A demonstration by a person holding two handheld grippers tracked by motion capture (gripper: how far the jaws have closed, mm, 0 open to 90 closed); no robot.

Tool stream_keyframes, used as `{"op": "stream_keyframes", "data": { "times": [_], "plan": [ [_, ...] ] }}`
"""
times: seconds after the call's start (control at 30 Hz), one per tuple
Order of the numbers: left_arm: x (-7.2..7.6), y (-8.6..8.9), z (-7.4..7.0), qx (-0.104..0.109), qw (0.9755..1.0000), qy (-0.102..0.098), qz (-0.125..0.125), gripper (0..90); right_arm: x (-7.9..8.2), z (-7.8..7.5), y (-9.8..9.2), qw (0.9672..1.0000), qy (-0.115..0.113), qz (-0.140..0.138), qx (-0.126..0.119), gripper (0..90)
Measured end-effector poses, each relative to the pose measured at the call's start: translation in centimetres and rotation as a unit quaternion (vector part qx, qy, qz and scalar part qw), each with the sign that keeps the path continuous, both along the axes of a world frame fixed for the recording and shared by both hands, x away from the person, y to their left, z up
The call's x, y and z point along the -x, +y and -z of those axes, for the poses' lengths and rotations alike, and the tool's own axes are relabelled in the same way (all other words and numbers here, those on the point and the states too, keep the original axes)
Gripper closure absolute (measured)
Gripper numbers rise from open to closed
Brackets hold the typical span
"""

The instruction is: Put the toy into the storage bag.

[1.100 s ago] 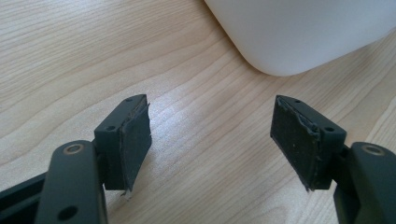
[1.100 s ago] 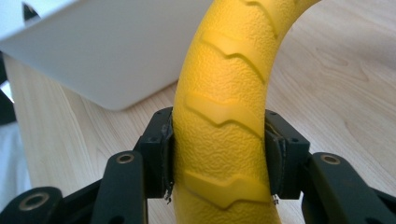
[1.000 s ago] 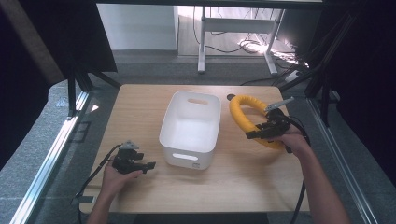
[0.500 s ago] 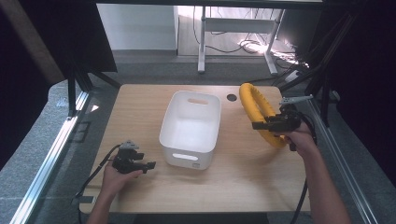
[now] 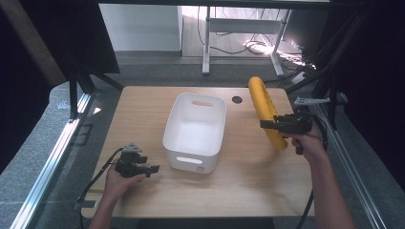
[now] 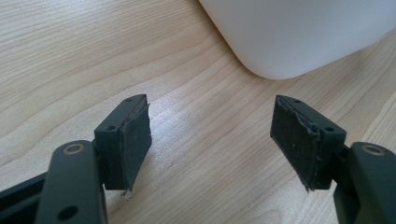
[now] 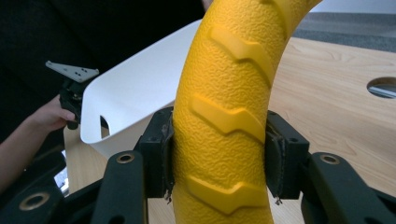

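A yellow rubber ring (image 5: 265, 110) with a raised tread stands on edge, lifted above the right side of the table. My right gripper (image 5: 267, 125) is shut on its lower part; in the right gripper view both pads press the ring (image 7: 226, 116) from either side. A white plastic bin (image 5: 196, 131) with handle slots sits in the middle of the table, and its wall (image 7: 135, 88) shows behind the ring. My left gripper (image 5: 152, 169) rests low on the table at the front left, open with nothing between its pads (image 6: 135, 135), facing the bin's rounded corner (image 6: 299, 32).
The wooden table (image 5: 143, 109) has a round cable hole (image 5: 237, 99) behind the bin. A metal rail (image 5: 52, 157) runs along the left side. A desk frame (image 5: 239, 43) and cables stand on the floor beyond the far edge.
My right gripper has lifted the yellow ring off the table and turned it up onto its edge. The left gripper has stayed where it was.
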State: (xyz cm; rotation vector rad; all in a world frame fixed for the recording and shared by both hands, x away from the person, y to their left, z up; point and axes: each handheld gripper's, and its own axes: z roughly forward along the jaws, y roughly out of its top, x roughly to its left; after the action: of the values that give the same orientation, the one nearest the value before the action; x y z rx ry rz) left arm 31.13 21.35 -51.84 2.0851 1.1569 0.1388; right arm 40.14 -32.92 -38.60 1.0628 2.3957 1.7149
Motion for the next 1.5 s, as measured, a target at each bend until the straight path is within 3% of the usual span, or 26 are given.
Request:
{"op": "stream_keyframes", "data": {
  "times": [0.33,0.57,0.8,1.23,1.27,1.3,1.33,1.37,1.5],
  "plan": [
    [0.0,-0.1,0.0,0.0,1.0,0.0,0.001,29.2,1.2,0.1,0.7,0.9988,-0.016,0.032,-0.032,51.0],
    [0.0,-0.1,-0.1,-0.001,1.0,0.0,0.003,29.1,2.8,0.3,1.9,0.9939,-0.054,0.069,-0.066,51.0],
    [-0.1,0.0,-0.1,0.001,1.0,-0.003,0.002,29.2,3.4,1.0,2.9,0.9896,-0.066,0.093,-0.088,51.0],
    [-0.1,-0.1,-0.1,0.0,1.0,-0.002,0.002,29.2,5.5,1.5,5.6,0.9747,-0.123,0.139,-0.124,50.9],
    [-0.1,-0.1,-0.1,0.001,1.0,-0.002,0.003,29.2,5.5,1.5,5.6,0.9747,-0.123,0.139,-0.124,50.9],
    [-0.1,-0.2,-0.1,0.0,1.0,-0.001,0.002,29.2,5.9,1.4,6.1,0.9724,-0.128,0.147,-0.128,50.9],
    [-0.1,-0.2,-0.1,0.0,1.0,-0.001,0.002,29.2,5.9,1.4,6.1,0.9724,-0.128,0.147,-0.128,50.9],
    [-0.1,-0.2,-0.1,0.001,1.0,-0.001,0.002,29.2,6.1,1.4,6.5,0.9693,-0.141,0.153,-0.132,50.8],
    [-0.1,-0.2,-0.1,0.0,1.0,-0.001,0.002,29.2,6.7,1.4,7.6,0.9626,-0.16,0.172,-0.136,50.9]
  ]
}}
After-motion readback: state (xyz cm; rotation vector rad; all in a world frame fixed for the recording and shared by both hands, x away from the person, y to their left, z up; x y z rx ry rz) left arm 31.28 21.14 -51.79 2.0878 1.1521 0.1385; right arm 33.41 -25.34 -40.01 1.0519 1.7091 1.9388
